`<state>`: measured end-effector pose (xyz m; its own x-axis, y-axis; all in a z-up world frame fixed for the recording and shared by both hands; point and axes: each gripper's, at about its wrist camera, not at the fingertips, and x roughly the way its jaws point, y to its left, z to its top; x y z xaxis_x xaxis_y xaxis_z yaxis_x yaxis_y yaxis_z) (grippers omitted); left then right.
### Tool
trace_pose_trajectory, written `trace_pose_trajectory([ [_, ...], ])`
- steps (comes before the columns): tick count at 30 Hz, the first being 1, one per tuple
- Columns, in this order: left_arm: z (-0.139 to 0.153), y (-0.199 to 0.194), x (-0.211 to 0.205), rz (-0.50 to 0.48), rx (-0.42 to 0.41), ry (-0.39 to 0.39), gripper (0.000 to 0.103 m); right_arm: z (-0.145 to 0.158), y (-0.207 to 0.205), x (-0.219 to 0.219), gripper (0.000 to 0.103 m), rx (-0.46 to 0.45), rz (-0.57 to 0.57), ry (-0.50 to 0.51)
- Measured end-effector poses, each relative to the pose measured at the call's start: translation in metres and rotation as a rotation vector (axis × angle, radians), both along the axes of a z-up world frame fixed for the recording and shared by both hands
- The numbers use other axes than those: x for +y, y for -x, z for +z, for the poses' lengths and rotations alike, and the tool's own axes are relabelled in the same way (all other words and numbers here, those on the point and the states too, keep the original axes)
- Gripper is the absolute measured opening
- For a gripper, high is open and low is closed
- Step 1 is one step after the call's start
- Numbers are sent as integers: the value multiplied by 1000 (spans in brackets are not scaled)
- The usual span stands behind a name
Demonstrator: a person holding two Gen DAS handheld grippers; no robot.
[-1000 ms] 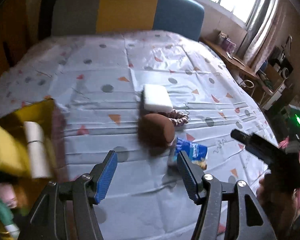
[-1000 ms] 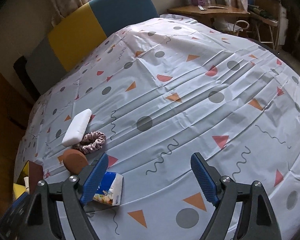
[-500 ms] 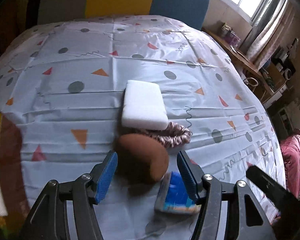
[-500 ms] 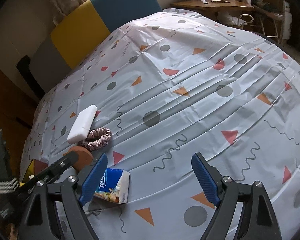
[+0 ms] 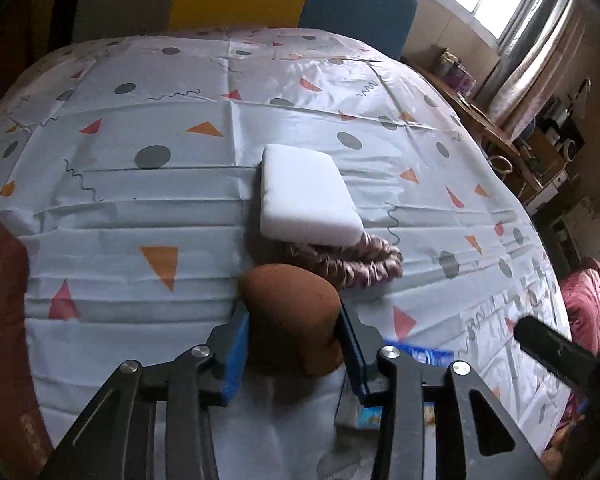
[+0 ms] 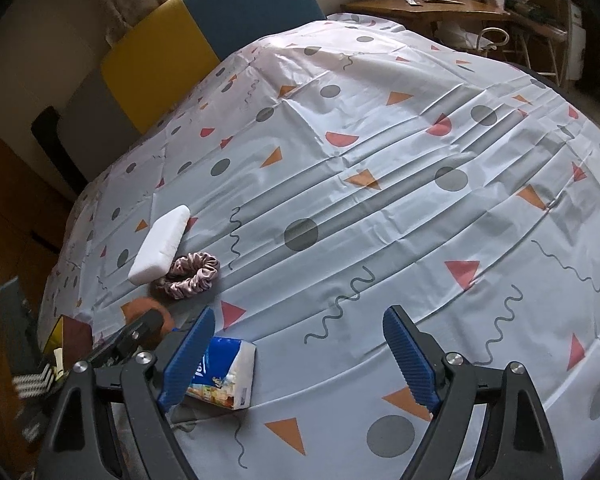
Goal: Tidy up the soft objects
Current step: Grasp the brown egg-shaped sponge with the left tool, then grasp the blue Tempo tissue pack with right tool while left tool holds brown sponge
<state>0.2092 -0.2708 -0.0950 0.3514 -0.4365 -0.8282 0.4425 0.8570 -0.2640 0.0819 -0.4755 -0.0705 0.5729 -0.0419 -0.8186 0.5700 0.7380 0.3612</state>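
Fingers [image 5: 236, 344] of the left gripper [image 5: 292, 344], blue-padded, are clamped on the rounded brown foam sponge [image 5: 290, 312], one pad on each flank of it; sponge sits low on the patterned light-blue tablecloth [image 5: 140, 200] covering the worktop, cannot tell if it is lifted off the cloth or touching it. Right gripper [image 6: 300, 354] fingers [image 6: 408, 356] spread wide, nothing between them, hovering over bare cloth [image 6: 380, 200].

Just beyond the brown sponge in the left wrist view: pink satin scrunchie [image 5: 352, 266], touching or nearly touching the sponge's far edge. White rectangular foam block [image 5: 306, 196] lies flat, its near edge overlapping the scrunchie. Blue-and-white tissue pack [image 5: 428, 354] is just right of the left gripper, mostly hidden behind its right finger.

Right wrist view: tissue pack [image 6: 224, 374] lies flat just beside the right gripper's left finger, partly behind it. Scrunchie [image 6: 190, 274] and white block [image 6: 160, 246] are farther left, block resting on scrunchie's edge. Brown sponge [image 6: 140, 308] only partly seen, behind the left gripper's black frame [image 6: 128, 336]. Yellow box edge [image 6: 54, 338] at the cloth's left border.

Background: yellow-and-blue chair back [image 5: 292, 0] behind the worktop, wooden desk [image 6: 432, 10] with clutter far right.
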Motion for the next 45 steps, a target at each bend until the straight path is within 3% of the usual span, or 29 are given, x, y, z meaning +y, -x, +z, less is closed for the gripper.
trace_pose_trajectory([
  [6, 9, 27, 16, 3, -10, -23, 39, -3, -2, 1, 87, 6, 15, 1],
  [13, 26, 86, 34, -60, -38, -39, 39, -1, -3, 7, 87, -20, 57, -16],
  [20, 11, 137, 55, -107, -61, -112, 39, 2, -11, 30, 87, -31, 197, 2],
  [25, 5, 140, 60, -111, -92, -100, 39, 9, -29, 67, 92, -11, 452, 102],
  [28, 2, 139, 61, -105, -91, -85, 39, 9, -45, 95, 94, 63, 649, 250],
  [30, -1, 141, 64, -102, -92, -77, 40, 6, -54, 106, 99, 110, 729, 315],
  [34, -3, 139, 65, -92, -86, -63, 41, -9, -72, 118, 99, 192, 837, 352],
  [36, -3, 140, 66, -88, -81, -61, 41, -21, -79, 121, 92, 230, 846, 370],
  [37, -3, 140, 66, -85, -80, -59, 41, -24, -80, 121, 74, 235, 841, 373],
  [42, -4, 140, 67, -85, -80, -49, 42, -27, -63, 126, 66, 228, 787, 366],
  [45, 0, 141, 66, -76, -84, -39, 40, -31, -45, 133, 68, 198, 753, 340],
])
